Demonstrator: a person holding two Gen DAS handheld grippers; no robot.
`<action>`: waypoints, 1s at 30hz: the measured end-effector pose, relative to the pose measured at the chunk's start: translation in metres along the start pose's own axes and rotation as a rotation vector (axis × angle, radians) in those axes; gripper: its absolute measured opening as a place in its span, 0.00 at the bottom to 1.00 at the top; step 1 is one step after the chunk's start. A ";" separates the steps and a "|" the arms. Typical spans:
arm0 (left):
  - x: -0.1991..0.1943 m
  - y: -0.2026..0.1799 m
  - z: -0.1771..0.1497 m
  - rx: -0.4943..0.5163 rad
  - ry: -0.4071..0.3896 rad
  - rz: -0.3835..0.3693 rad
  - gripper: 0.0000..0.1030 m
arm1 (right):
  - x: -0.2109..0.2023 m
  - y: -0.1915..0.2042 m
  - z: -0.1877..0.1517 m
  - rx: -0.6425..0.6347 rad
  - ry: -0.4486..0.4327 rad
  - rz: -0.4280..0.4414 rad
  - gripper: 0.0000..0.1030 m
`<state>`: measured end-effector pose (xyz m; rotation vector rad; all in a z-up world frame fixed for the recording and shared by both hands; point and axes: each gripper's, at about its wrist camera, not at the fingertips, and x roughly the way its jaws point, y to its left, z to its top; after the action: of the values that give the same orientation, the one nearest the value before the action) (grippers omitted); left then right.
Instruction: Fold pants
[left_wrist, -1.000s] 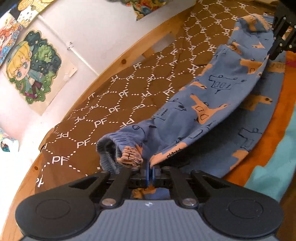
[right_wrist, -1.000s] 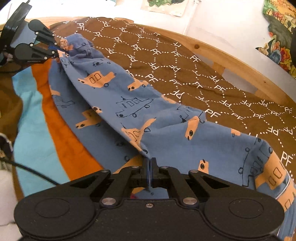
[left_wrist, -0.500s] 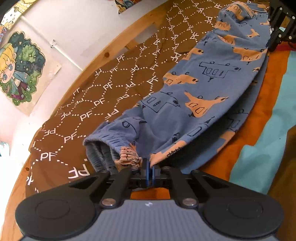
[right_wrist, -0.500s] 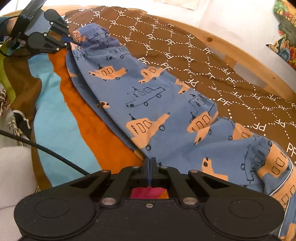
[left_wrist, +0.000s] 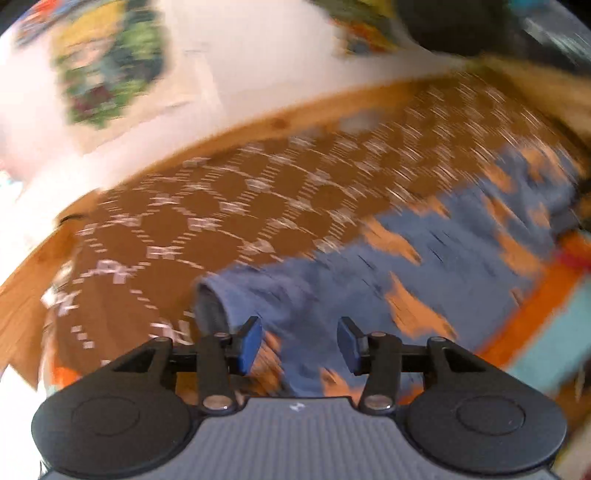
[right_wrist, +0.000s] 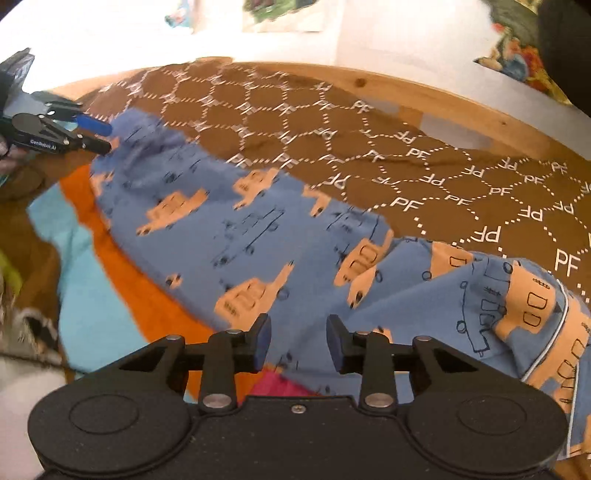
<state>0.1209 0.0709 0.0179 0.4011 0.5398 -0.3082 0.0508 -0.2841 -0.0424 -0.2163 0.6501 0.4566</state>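
Observation:
The blue pants with orange truck prints lie folded lengthwise on the bed, partly on the brown patterned cover. They also show, blurred, in the left wrist view. My left gripper is open just above the waistband end and holds nothing. It also shows far left in the right wrist view. My right gripper is open and empty above the leg-cuff end.
A wooden bed rail runs along the far side against a white wall with posters. An orange and turquoise blanket lies on the near side of the pants. The left wrist view is motion-blurred.
Both grippers have opened and let go of the pants, which now lie flat on the bed. The left gripper is moving fast, blurring its view.

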 end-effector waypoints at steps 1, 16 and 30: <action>-0.002 0.004 0.004 -0.044 -0.020 0.017 0.50 | 0.003 0.001 0.002 -0.002 -0.001 -0.006 0.35; 0.036 0.000 0.003 -0.061 0.133 0.447 0.67 | 0.029 0.002 -0.010 0.048 0.052 -0.086 0.70; 0.066 -0.157 0.063 0.108 -0.023 -0.134 1.00 | -0.036 -0.099 -0.046 0.566 -0.083 -0.345 0.99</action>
<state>0.1415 -0.1068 -0.0145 0.4660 0.5300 -0.4713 0.0481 -0.3989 -0.0510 0.2253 0.6217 -0.0595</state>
